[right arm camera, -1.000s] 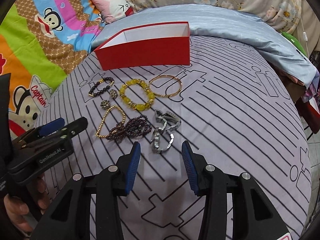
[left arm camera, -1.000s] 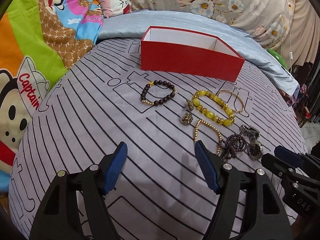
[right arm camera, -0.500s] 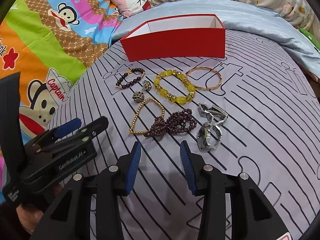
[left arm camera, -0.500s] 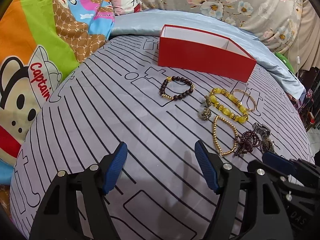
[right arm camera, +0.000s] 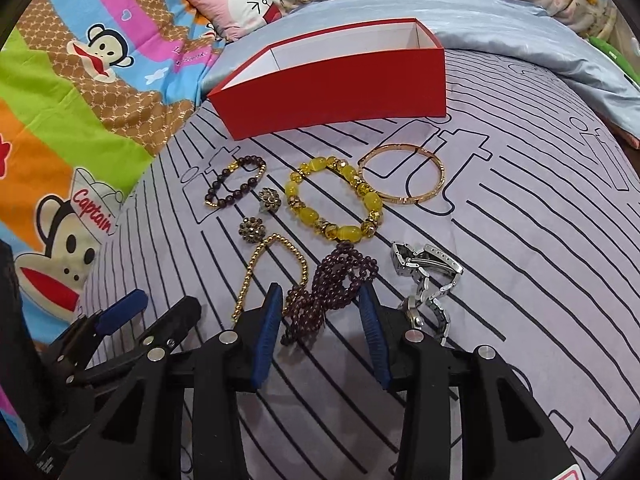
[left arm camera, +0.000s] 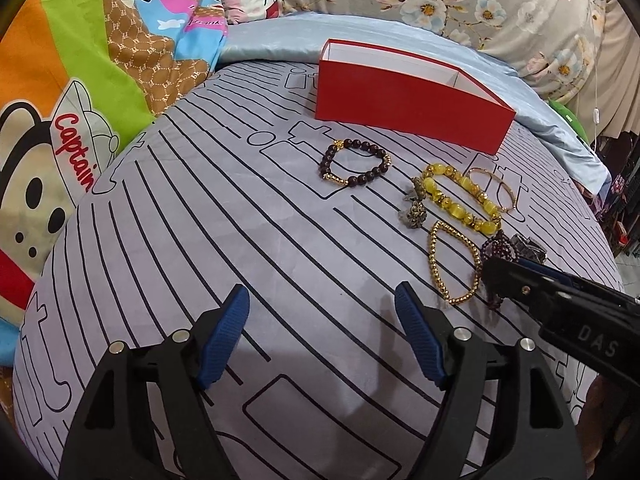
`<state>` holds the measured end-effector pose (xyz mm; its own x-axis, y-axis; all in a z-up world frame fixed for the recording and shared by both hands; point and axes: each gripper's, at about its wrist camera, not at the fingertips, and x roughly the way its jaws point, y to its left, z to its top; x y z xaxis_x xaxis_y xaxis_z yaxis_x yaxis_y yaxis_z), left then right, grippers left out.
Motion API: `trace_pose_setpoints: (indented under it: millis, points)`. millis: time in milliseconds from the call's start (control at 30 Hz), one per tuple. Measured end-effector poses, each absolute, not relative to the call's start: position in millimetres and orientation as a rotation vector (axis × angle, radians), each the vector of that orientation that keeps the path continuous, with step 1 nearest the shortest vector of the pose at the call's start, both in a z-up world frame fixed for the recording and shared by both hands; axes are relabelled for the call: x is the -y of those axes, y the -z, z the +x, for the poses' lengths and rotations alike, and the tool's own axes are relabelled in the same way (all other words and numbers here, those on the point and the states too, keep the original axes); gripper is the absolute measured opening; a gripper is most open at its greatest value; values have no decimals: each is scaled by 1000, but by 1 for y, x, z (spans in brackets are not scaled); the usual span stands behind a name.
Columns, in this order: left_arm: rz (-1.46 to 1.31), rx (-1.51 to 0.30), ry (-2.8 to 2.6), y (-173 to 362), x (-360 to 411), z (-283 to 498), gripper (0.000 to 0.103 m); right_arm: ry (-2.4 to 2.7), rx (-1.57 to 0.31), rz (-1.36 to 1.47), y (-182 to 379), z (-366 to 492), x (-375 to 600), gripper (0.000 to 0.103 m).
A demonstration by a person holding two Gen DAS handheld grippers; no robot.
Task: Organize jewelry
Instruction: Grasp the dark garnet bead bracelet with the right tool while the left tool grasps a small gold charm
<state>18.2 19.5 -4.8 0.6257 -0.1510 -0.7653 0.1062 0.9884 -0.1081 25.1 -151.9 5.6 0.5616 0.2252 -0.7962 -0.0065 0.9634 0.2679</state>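
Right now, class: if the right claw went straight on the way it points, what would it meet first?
Most likely the purple bead strand, which already lies between the open right claw fingers; beyond it lies the yellow bead bracelet. Height above the bedsheet is unclear.

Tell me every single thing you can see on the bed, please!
box: 1, red outside, white inside, open, at the far side of the sheet
bead bracelet: 1, dark brown with gold bits, nearest the box's left end
yellow bracelet: 1, yellow beads, middle
bangle: 1, thin, gold, right of the yellow bracelet
brooches: 2, dark, flower-like, left of the yellow bracelet
gold chain: 1, small gold beads, near side
purple beads: 1 tangled strand, between the right gripper's fingers
watch: 1, silver, right of the purple beads
sheet: 1, grey with black lines
pillow: 1, pink, far back
left gripper: black with blue pads, open, over bare sheet
right gripper: black with blue pads, open
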Motion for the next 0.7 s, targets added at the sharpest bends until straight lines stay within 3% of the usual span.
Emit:
trace_pose_setpoints:
  millis: [167, 300, 433, 700]
  points:
    - [-58, -882, 150, 5, -20, 18, 72, -130, -960, 226, -5, 27, 151, 15]
    - [-68, -882, 154, 4, -20, 19, 72, -121, -949, 194, -7, 22, 150, 14]
    - [-94, -880, 173, -1, -16, 25, 72, -119, -930, 178, -12, 13, 152, 4]
    - [-55, -867, 212, -7, 12, 50, 69, -114, -941, 213, -11, 5, 167, 4]
